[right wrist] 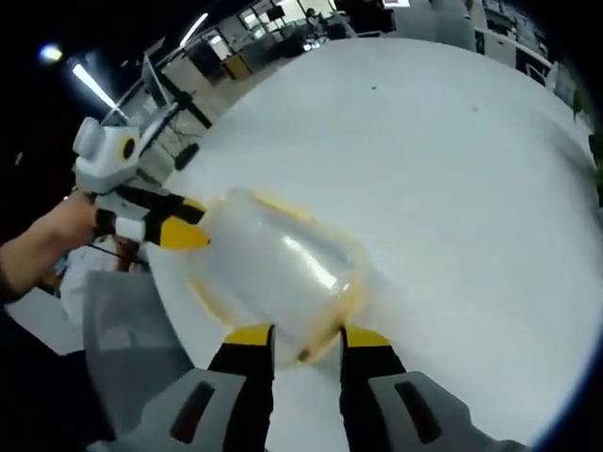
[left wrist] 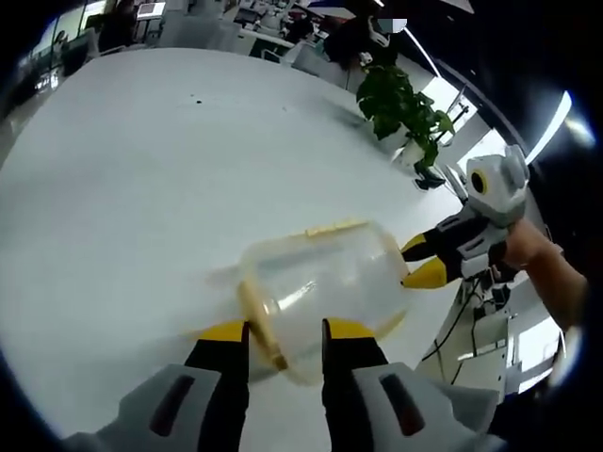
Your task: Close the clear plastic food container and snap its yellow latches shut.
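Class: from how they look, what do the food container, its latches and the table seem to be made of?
Container: clear glossy plastic, probably; table shows through, with highlights.
Latches: opaque pale-yellow plastic, apparently.
Table: smooth white, perhaps laminate; exact material unclear.

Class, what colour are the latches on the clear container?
Yellow. The latch on the container shows best in the left gripper view.

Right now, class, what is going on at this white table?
A person holds a hand-held gripper in each hand and works on a clear plastic food container with yellow latches on the white table. The left hand-held gripper has its jaws at one end, and the right hand-held gripper at the opposite end.
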